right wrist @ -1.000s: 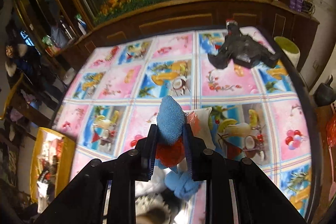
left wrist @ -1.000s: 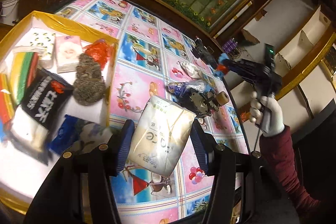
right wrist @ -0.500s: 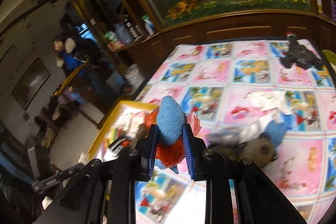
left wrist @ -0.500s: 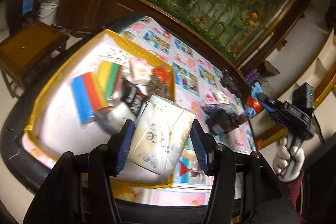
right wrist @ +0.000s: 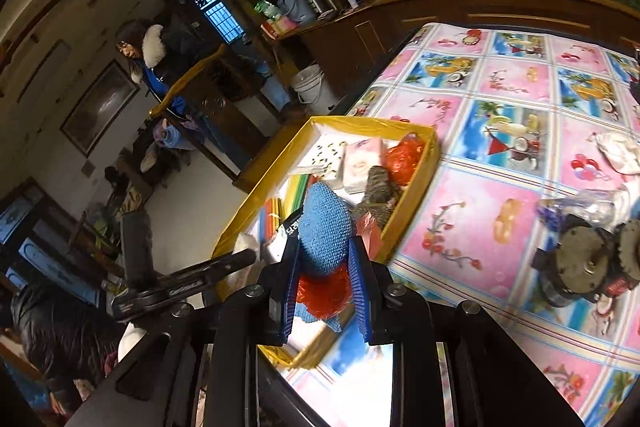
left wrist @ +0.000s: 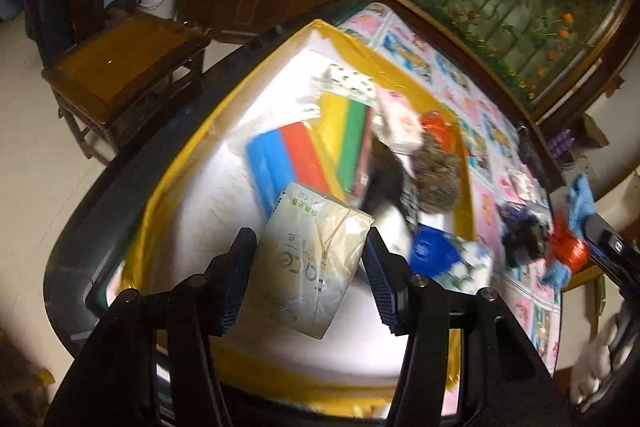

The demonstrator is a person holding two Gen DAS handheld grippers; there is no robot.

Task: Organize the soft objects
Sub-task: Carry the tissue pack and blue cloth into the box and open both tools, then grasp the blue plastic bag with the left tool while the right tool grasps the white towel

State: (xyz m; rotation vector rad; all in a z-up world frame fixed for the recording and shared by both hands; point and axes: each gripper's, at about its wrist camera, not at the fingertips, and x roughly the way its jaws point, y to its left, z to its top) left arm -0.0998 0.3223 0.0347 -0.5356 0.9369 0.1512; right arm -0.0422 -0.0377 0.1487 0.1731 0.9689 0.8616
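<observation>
Left claw [left wrist: 306, 277] gripped a tissue pack [left wrist: 310, 259] over the box [left wrist: 348, 45], right claw [right wrist: 325, 283] clamped a blue-red cloth [right wrist: 324, 239] nr its near rim; w/ box crowded, either could've dropped outside.

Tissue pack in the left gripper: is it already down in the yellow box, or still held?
Held. The tissue pack sits clamped between the left gripper fingers, over the yellow box, not released.

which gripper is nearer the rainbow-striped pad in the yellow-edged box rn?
Left. The left gripper, shut on a tissue pack, hangs over the box just short of the striped pad. The right gripper, shut on a blue-and-red cloth toy, sits back by the box's table-side edge.
</observation>
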